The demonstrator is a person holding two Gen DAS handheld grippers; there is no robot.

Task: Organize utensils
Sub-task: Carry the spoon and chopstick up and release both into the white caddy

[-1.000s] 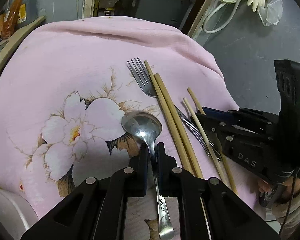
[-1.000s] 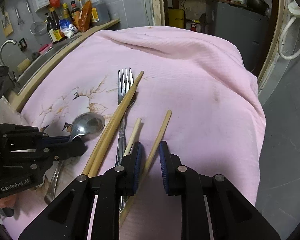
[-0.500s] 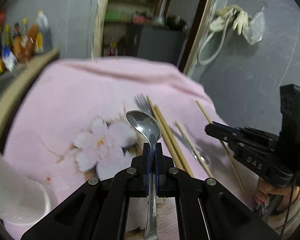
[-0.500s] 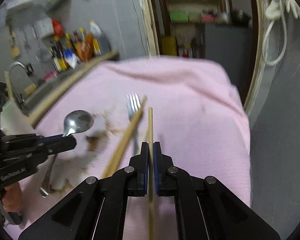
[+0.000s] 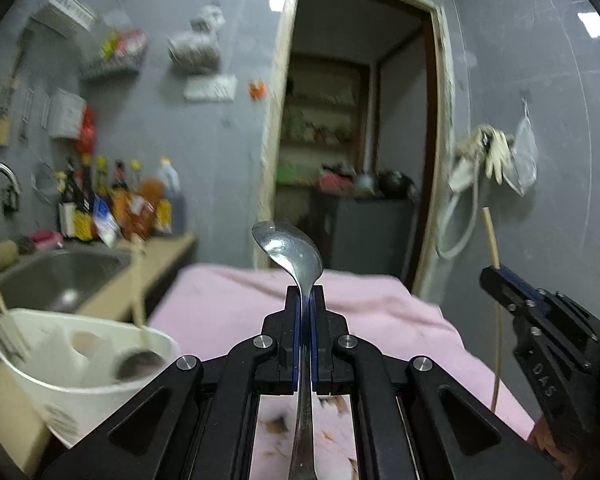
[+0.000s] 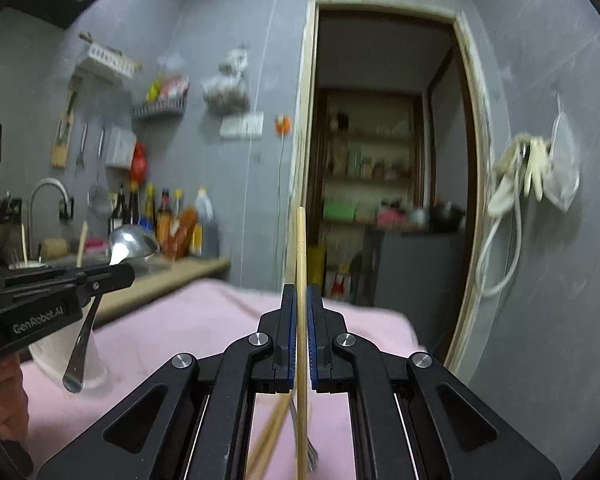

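Observation:
My left gripper (image 5: 305,294) is shut on a steel spoon (image 5: 290,249), bowl up and handle hanging below the pads, lifted above the pink cloth (image 5: 372,312). My right gripper (image 6: 299,294) is shut on a single pale chopstick (image 6: 300,240) that stands upright between its pads. In the left wrist view the right gripper (image 5: 490,274) shows at the right with the chopstick (image 5: 490,236) sticking up. In the right wrist view the left gripper (image 6: 128,274) shows at the left with the spoon (image 6: 130,242). More chopsticks (image 6: 270,440) and fork tines (image 6: 311,454) lie on the cloth below.
A white utensil holder (image 5: 80,368) with several utensils in it stands at the left by the steel sink (image 5: 60,276). Bottles (image 5: 116,208) line the counter behind. A doorway (image 5: 360,152) opens beyond the cloth-covered table; gloves (image 5: 496,152) hang on the right wall.
Both grippers closed, the left on the spoon and the right on a chopstick, then lifted them off the cloth and tilted up from looking down at the table to nearly level.

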